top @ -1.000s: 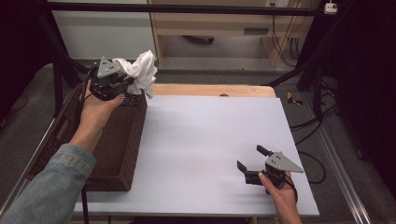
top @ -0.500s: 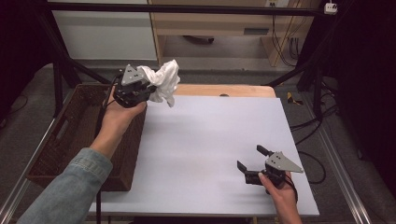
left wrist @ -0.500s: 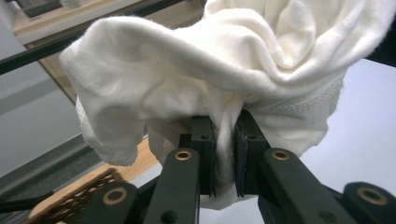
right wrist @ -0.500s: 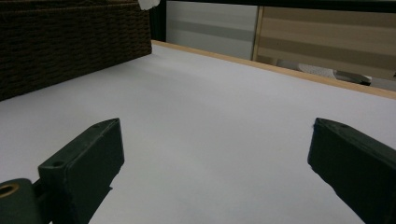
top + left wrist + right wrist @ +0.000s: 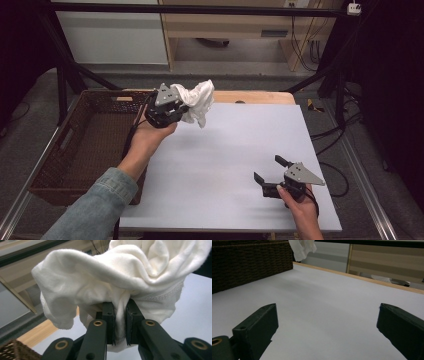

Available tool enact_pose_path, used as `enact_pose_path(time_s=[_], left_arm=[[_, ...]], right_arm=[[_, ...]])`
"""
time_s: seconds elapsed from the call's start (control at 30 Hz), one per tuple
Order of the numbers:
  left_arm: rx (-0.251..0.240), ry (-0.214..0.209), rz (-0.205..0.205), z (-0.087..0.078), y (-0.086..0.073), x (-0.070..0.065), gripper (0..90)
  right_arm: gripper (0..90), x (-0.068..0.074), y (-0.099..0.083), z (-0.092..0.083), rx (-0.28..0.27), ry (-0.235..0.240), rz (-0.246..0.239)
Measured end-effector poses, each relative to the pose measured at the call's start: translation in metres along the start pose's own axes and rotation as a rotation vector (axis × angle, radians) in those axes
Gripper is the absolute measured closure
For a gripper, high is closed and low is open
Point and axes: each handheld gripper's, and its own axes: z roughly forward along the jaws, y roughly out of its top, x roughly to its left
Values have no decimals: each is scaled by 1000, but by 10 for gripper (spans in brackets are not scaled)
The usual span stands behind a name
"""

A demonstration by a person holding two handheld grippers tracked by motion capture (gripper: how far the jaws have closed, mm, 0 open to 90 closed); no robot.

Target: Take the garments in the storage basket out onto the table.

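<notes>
A crumpled white cloth (image 5: 196, 101) hangs in the air over the far left part of the white table (image 5: 235, 150). My left gripper (image 5: 181, 109) is shut on it; in the left gripper view the two black jaws pinch a fold of the cloth (image 5: 120, 282) between the pads (image 5: 110, 322). Near the table's front right my right gripper (image 5: 270, 173) rests low over the surface, open, with nothing between its jaws. The right gripper view has that gripper (image 5: 327, 322) facing bare tabletop, and the hem of the cloth (image 5: 302, 248) dangles at the top.
A dark wicker basket (image 5: 75, 145) stands along the table's left side, its woven wall (image 5: 249, 262) also in the right gripper view. A wooden strip (image 5: 250, 96) borders the table's far edge. Metal frame rails run along both sides.
My left gripper has carried the white cloth rightward from above the basket's far end to over the table's far left part, sinking a little. The right gripper has stayed put.
</notes>
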Motion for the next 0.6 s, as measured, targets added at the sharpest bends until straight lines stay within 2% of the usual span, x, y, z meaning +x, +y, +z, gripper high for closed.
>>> enact_pose_path(time_s=[0.07,0.27,0.6], left_arm=[[4,-10,2,3,-1,-6,806],[7,-37,-27,15,-8,-21,806],[18,-50,-47,38,-26,-41,805]], right_arm=[[42,0,0,0,1,0,-1],[42,0,0,0,-2,-1,3],[42,-1,0,-1,-6,-6,-1]])
